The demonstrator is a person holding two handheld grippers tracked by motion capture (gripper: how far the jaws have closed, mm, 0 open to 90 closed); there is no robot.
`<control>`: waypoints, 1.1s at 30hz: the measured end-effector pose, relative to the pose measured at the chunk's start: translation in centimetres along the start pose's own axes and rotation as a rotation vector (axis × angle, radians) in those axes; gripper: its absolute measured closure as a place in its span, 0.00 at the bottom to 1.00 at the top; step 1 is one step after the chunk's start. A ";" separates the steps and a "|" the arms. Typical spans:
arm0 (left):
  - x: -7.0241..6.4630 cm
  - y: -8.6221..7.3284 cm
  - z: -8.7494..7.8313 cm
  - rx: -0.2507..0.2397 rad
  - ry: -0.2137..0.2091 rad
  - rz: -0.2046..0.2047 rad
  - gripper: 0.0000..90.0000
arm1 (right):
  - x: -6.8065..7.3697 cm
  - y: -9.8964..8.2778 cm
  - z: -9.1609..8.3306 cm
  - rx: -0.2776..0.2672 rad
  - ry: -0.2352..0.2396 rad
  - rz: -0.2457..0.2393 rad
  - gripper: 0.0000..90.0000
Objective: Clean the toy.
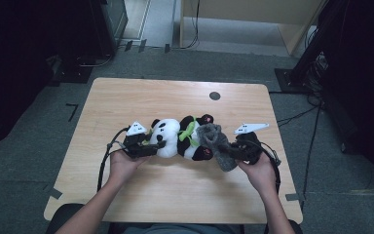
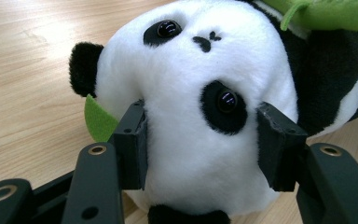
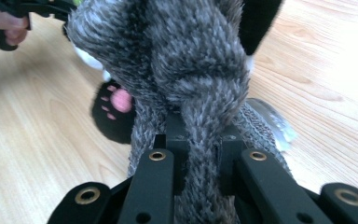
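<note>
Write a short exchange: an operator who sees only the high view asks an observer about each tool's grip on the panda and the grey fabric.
Operator: Is the left tool gripping the panda?
Observer: Yes. Its pads press the head from both sides, one beside an eye.
Operator: And the right tool?
Observer: It is shut on a strand of the grey fabric, just below a knot.

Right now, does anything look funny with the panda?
Yes. The panda lies on the table with a grey scarf knotted over its legs, its head squeezed by the left tool; the right tool pinches the scarf.
</note>
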State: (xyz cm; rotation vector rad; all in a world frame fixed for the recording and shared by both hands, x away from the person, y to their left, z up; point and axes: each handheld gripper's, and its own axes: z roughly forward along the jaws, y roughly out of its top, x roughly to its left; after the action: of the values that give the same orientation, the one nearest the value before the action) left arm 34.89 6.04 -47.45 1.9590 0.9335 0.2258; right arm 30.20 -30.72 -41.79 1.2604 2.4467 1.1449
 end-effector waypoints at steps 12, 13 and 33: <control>0.0 0.0 0.0 -0.002 0.000 -0.003 0.49 | -1.8 1.6 -2.8 -0.147 -0.032 0.069 0.90; 0.0 0.0 0.0 -0.001 0.000 -0.003 0.49 | -1.9 2.0 -2.9 -0.149 -0.034 0.069 0.90; 0.0 0.0 0.0 0.001 -0.001 -0.001 0.49 | -2.9 9.3 2.1 -0.138 -0.087 0.040 0.90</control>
State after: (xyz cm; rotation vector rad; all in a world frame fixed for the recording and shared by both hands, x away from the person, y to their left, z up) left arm 34.93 6.03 -47.45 1.9594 0.9343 0.2242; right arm 38.84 -28.44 -37.34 1.2946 2.2490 1.2191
